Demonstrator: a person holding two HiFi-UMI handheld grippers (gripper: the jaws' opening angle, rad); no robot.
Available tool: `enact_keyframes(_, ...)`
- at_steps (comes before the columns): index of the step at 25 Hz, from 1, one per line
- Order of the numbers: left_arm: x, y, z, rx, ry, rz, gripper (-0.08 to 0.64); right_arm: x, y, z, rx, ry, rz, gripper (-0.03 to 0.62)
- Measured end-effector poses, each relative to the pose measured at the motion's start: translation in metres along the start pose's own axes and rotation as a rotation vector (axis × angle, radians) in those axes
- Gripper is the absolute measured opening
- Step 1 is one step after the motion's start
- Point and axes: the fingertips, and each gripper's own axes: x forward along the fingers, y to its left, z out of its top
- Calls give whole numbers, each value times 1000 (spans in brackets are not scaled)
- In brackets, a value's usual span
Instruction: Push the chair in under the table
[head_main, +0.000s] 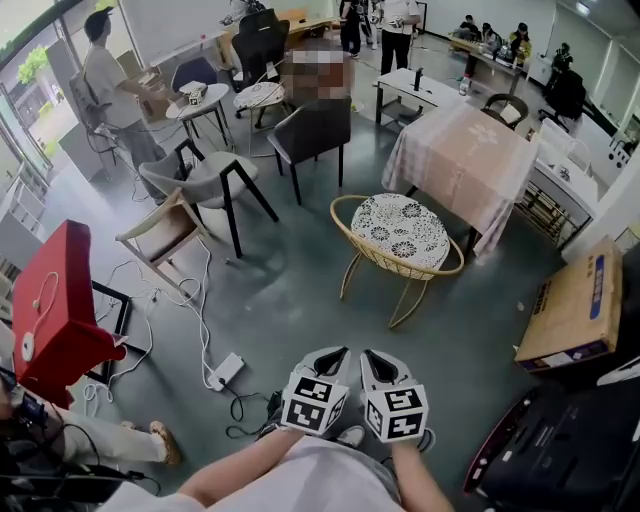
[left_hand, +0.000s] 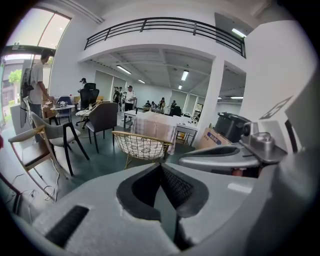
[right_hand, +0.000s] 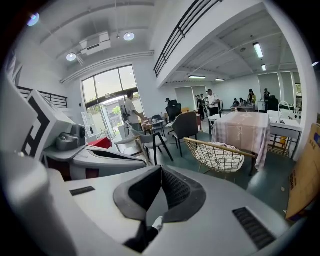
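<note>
the task looks not yet begun. the round chair with a gold wire frame and a white patterned cushion (head_main: 400, 235) stands out on the grey-green floor (head_main: 290, 300), just beside the near corner of the worktop draped in a pale pink cloth (head_main: 470, 160). its seat is clear of the cloth's hem rather than tucked beneath it, so all of the pushing is still to do.

the left claw (head_main: 333, 356) and the right claw (head_main: 374, 358) hang side by side close to the person's body, well apart from the chair, both tipped somewhat downward toward it. in the left gripper view the left claw (left_hand: 161, 167) has its dark pads pressed together with nothing between them. the right gripper view shows the same of the right claw (right_hand: 160, 170), closed and empty. both views show the chair (left_hand: 142, 145) (right_hand: 220, 156) ahead, with open floor in between.

what is left, as i judge it: walk up to the chair, set the closed claws against its rim or back, and slide it toward the worktop until the seat goes under the cloth. a white power strip with trailing cables (head_main: 226, 370) lies off to the left, out of that path.
</note>
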Motion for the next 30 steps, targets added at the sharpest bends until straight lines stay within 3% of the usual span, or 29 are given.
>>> enact_keyframes(7, 33, 39, 29, 24, 8, -47, 5, 44, -16, 20, 15, 14, -56, 3)
enact_keyframes(19, 98, 83, 83, 103, 56, -209, 5, 110, -55, 66, 68, 23, -204, 3)
enact_keyframes(30, 139, 136, 126, 187, 73, -303, 5, 166, -77, 97, 17, 76, -329, 5)
